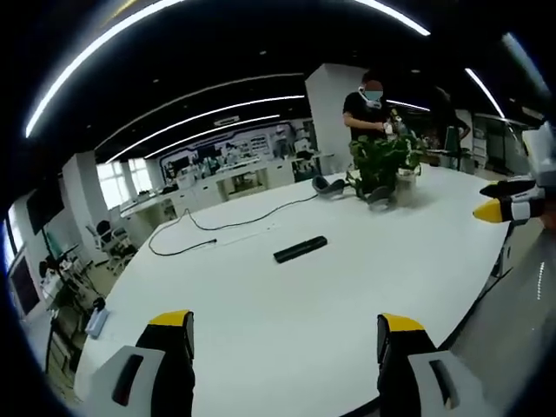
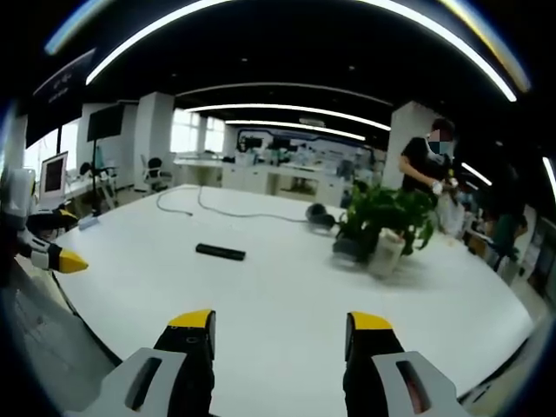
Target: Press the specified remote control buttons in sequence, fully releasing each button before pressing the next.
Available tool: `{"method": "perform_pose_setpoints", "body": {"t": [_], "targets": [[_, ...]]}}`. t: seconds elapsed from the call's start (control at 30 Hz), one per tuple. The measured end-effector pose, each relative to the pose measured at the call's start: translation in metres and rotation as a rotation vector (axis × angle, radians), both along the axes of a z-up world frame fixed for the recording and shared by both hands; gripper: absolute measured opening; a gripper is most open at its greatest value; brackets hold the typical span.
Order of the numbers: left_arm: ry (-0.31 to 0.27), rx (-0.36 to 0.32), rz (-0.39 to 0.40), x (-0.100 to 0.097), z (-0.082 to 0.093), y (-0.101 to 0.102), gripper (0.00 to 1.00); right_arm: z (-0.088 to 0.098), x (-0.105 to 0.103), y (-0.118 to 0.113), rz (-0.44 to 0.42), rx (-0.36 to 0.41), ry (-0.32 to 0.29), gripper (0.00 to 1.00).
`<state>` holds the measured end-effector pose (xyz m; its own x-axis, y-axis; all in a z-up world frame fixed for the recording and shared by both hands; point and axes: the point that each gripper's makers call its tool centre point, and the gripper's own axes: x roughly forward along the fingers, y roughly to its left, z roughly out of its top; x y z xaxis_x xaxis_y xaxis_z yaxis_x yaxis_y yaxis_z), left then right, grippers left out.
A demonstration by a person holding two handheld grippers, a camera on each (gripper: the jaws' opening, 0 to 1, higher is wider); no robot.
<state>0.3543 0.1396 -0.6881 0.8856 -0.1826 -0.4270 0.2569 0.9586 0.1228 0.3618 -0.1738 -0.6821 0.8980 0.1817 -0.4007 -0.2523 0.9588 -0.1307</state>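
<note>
While both grippers (image 1: 284, 343) (image 2: 281, 339) hung spread, holding nothing, one remote (image 1: 301, 249) lay unobstructed; one plant (image 1: 383, 160) and one cable (image 1: 228, 224) sat beyond.

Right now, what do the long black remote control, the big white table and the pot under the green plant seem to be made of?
Long black remote control: probably matte plastic, dark with no glare. Big white table: smooth laminate or painted board, with soft light sheen. White pot under the green leafy plant: ceramic or plastic; too small to tell.
</note>
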Motion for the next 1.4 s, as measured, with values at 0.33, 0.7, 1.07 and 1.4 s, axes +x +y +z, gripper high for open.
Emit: {"method": "perform_pose_setpoints", "body": {"t": [0.33,0.7,1.07,1.4], "targets": [[-0.049,0.029,-0.078,0.040,0.041,-0.003,0.89,-0.003,0.000,0.000,0.002,-0.005,0.013,0.57],[-0.003,0.037,-0.206,0.083,0.044,-0.018,0.86,-0.004,0.000,-0.004,-0.018,-0.007,0.020,0.56],[0.073,0.092,-0.326,0.134,0.043,-0.030,0.83,-0.008,0.001,-0.003,-0.017,-0.021,0.045,0.54],[0.136,0.169,-0.449,0.165,0.027,-0.051,0.80,-0.012,0.000,-0.005,-0.025,-0.030,0.064,0.52]]}}
